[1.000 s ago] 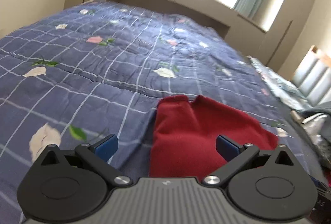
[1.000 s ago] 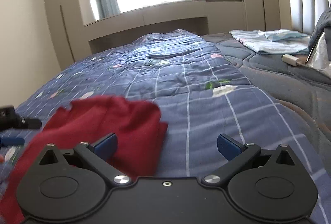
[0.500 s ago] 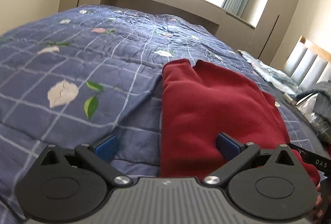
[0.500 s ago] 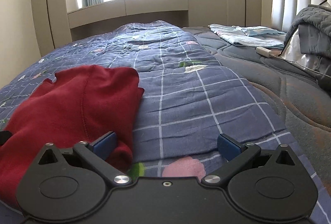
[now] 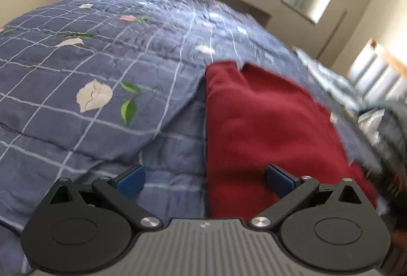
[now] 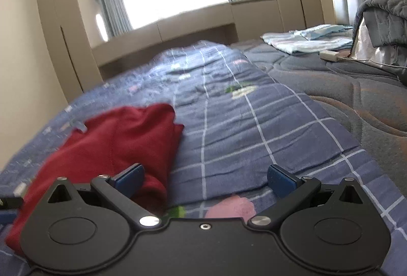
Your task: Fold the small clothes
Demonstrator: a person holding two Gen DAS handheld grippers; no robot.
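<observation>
A dark red garment (image 5: 267,128) lies folded on the blue checked bedspread (image 5: 101,72). My left gripper (image 5: 204,180) is open and empty, low over the garment's near left edge, its right finger over the red cloth. In the right wrist view the garment (image 6: 109,143) lies at the left on the bedspread (image 6: 254,123). My right gripper (image 6: 204,180) is open and empty at the garment's near right edge, its left finger over the cloth.
A grey mattress (image 6: 343,87) lies to the right with folded light blue cloth (image 6: 305,39), a small white box (image 6: 329,55) and a grey quilt pile (image 6: 381,8) by the headboard. A window ledge and cupboards (image 6: 165,29) stand beyond the bed.
Both grippers have shifted slightly over the garment and the views are blurred by motion. Both stay open. The garment looks unchanged.
</observation>
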